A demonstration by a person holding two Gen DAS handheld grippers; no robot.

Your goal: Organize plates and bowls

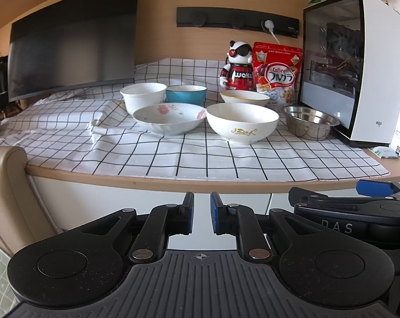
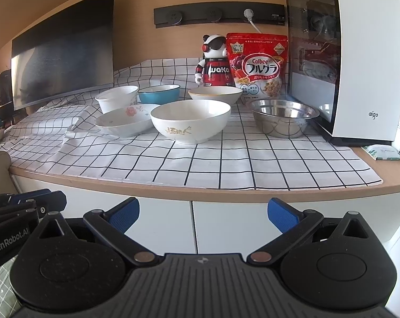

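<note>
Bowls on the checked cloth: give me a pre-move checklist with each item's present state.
1. All six bowls upright, none stacked yet: ok.
2. Large white bowl at the front, nothing before it: ok.
3. Steel bowl clear of the white case: cannot tell, very close.
4. Left hand-held gripper empty, jaws nearly together: ok.
5. Right hand-held gripper empty, jaws wide: ok.
6. Both short of the counter edge, touching nothing: ok.

Both wrist views sit low, just off the near edge of the checked-cloth tabletop [image 1: 200,159], tilted slightly downward toward 12 o'clock. The left view stands further left; the right view is a little nearer. Both share the white ceramic bowl with gold lettering [image 1: 242,123] [image 2: 190,120] and the white computer case [image 2: 369,53] at 2 o'clock.
</note>
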